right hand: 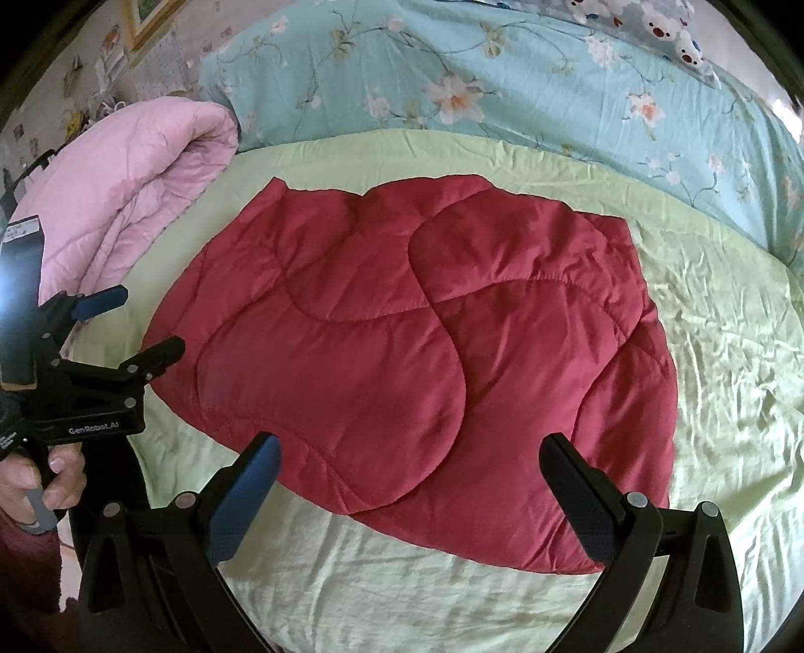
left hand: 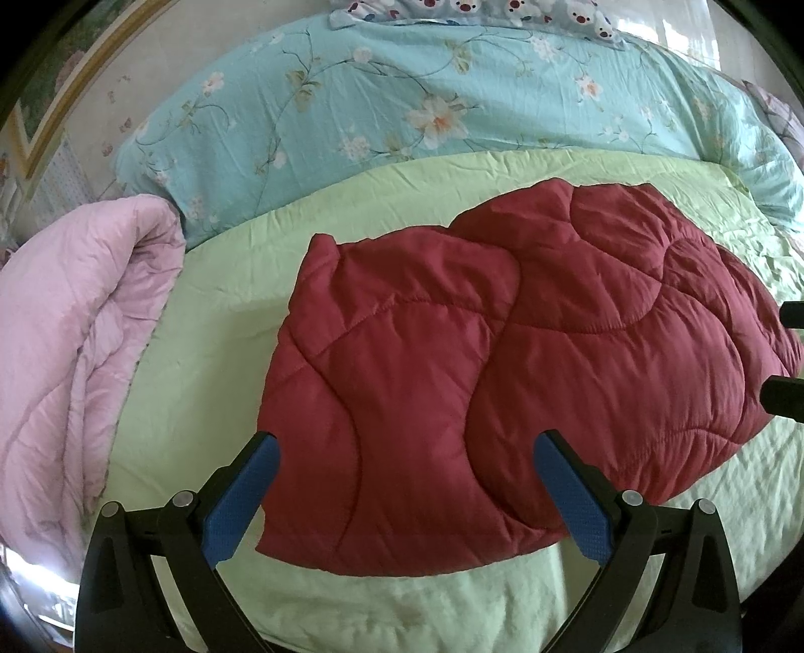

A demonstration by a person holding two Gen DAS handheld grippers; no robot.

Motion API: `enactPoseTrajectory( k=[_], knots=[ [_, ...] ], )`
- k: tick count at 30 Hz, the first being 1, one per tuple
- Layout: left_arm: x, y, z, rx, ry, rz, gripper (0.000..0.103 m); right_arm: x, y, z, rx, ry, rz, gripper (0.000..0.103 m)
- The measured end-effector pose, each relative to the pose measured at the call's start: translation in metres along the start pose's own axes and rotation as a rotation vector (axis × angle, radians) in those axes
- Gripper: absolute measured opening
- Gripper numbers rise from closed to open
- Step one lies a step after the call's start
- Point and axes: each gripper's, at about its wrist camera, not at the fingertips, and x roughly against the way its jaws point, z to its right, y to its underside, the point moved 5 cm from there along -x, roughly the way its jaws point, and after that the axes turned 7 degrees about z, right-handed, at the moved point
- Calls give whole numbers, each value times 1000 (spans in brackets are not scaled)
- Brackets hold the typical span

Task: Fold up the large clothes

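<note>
A dark red quilted garment lies folded flat on the pale green bed sheet. My left gripper hovers open just above its near edge, nothing between the blue pads. My right gripper also stands open over the garment's near edge, holding nothing. The left gripper shows in the right wrist view at the garment's left side, open, held by a hand. Two black fingertips of the right gripper poke in at the right edge of the left wrist view.
A rolled pink comforter lies at the left of the bed. A turquoise floral quilt runs along the far side. A bear-print pillow sits behind it. Bare sheet shows in front and right.
</note>
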Motion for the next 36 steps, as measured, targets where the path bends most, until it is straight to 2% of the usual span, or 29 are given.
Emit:
enactPoseTrajectory(
  k=[36],
  knots=[
    [6,-4,-4,-8,9,13,102,4,-3,3,11,2,8,103]
  ],
)
